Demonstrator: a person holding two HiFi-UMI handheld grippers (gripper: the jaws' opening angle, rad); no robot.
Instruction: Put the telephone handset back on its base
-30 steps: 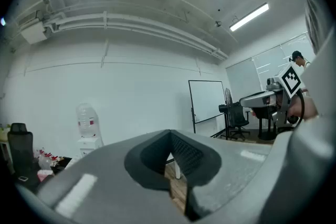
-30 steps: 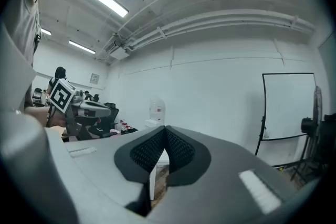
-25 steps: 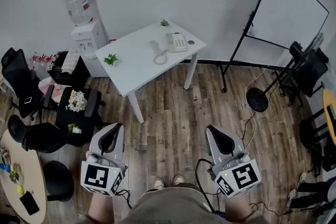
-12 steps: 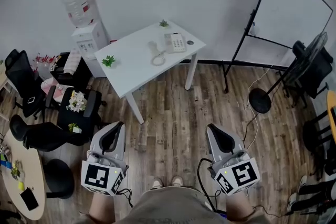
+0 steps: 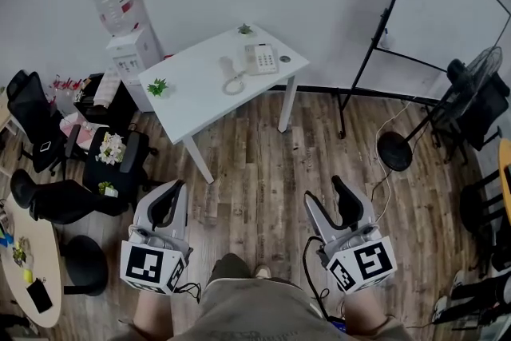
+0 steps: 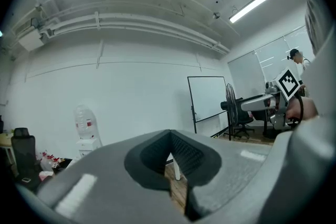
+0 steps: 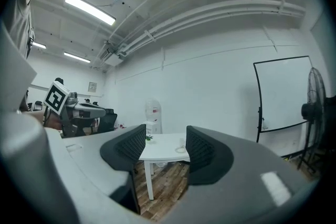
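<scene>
just spreads the right gripper (image 5: 331, 205) fingers (image 5: 349, 202) from pressed together, nothing between them; holds the left gripper (image 5: 165, 208) fingers pressed together, empty. seems to ready a pickup, though well apart from the white bench (image 5: 192, 88). lying there off the base (image 5: 261, 58), just left of it: pale handset (image 5: 229, 68), cord (image 5: 233, 85) looped in front.
</scene>
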